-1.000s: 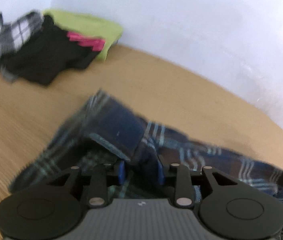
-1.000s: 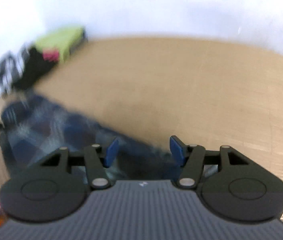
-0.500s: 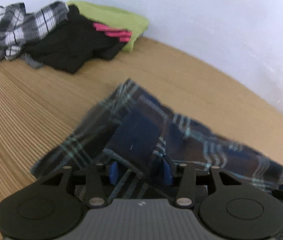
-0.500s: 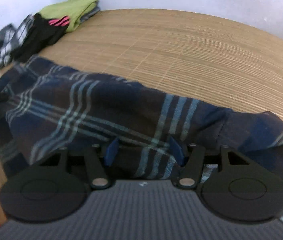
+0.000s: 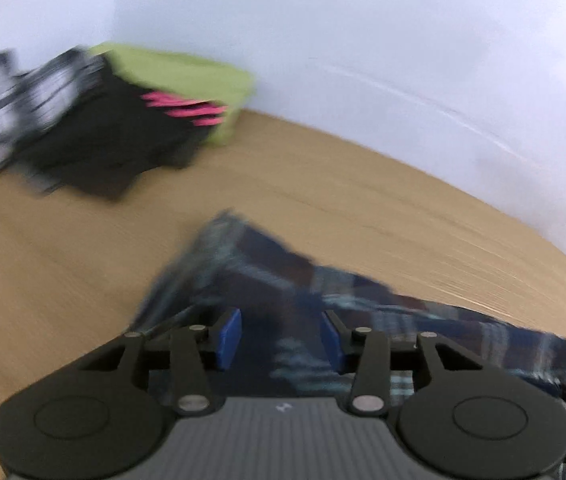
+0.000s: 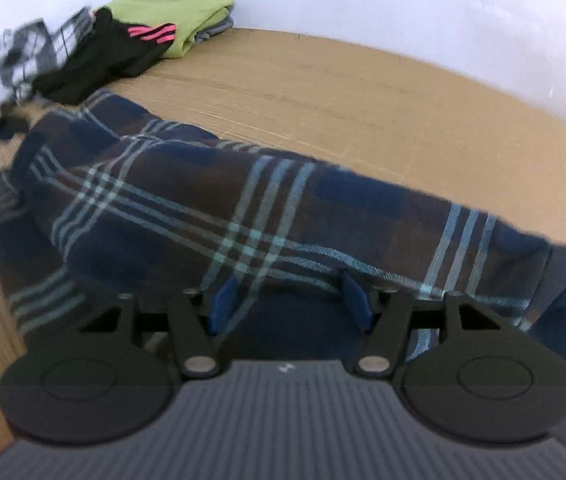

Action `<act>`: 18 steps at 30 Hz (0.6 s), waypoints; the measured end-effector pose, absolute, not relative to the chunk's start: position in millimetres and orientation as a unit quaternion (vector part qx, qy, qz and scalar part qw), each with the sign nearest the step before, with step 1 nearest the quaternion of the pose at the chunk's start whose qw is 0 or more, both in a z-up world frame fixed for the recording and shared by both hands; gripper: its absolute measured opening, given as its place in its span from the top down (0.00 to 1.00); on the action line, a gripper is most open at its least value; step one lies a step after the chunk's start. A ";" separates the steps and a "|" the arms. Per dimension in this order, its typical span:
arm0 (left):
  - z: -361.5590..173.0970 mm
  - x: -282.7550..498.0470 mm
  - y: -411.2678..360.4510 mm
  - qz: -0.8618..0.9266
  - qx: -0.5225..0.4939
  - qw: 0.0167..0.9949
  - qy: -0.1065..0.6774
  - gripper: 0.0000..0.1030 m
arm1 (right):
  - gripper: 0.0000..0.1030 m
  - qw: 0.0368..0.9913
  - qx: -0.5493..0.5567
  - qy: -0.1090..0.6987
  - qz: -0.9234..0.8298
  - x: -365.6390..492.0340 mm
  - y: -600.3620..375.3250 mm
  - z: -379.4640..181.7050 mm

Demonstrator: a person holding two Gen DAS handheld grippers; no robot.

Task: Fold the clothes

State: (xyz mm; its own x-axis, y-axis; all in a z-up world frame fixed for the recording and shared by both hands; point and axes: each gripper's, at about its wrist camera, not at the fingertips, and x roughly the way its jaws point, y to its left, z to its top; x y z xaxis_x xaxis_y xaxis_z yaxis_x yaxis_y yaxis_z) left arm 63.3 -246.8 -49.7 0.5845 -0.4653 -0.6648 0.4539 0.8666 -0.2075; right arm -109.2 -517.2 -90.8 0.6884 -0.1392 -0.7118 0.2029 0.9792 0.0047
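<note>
A dark blue and brown plaid garment [image 6: 211, 200] lies crumpled across the wooden table [image 6: 363, 92]; it also shows, blurred, in the left wrist view [image 5: 267, 272]. My left gripper [image 5: 281, 334] has its blue pads wide apart over one end of the cloth, with cloth between them. My right gripper [image 6: 289, 300] is open too, its pads [image 6: 223, 300] at the garment's near hem. Whether either pad touches the cloth is unclear.
A pile of clothes sits in the far corner by the white wall: a green folded piece [image 6: 171, 12], a black one with pink stripes [image 6: 115, 52] and a black-and-white plaid one [image 6: 31, 52]. The same pile shows in the left wrist view [image 5: 95, 120].
My left gripper's jaws have opened from a near-closed hold on the plaid fold, and its view has swung, now blurred. My right gripper has moved closer over the garment, still open.
</note>
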 end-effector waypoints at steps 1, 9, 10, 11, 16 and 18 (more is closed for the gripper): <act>-53.6 67.1 -253.3 -0.278 -0.003 0.883 0.378 0.54 | 0.42 0.920 0.040 0.378 -0.096 -109.8 -512.7 -86.8; -108.5 96.1 -282.2 -0.286 0.121 0.870 0.382 0.53 | 0.42 0.910 0.036 0.390 -0.137 -96.5 -494.8 -98.4; -107.4 96.3 -280.2 -0.293 0.121 0.868 0.383 0.53 | 0.42 0.907 0.045 0.392 -0.148 -95.8 -492.8 -91.9; -106.3 96.6 -278.1 -0.300 0.120 0.866 0.383 0.52 | 0.41 0.907 0.058 0.387 -0.152 -95.3 -489.3 -85.0; -100.7 105.6 -249.3 -0.316 0.055 0.857 0.403 0.52 | 0.41 0.909 0.075 0.382 -0.149 -93.9 -467.3 -87.0; -96.7 108.0 -239.9 -0.311 0.038 0.857 0.410 0.52 | 0.41 0.905 0.071 0.391 -0.153 -92.0 -465.2 -104.0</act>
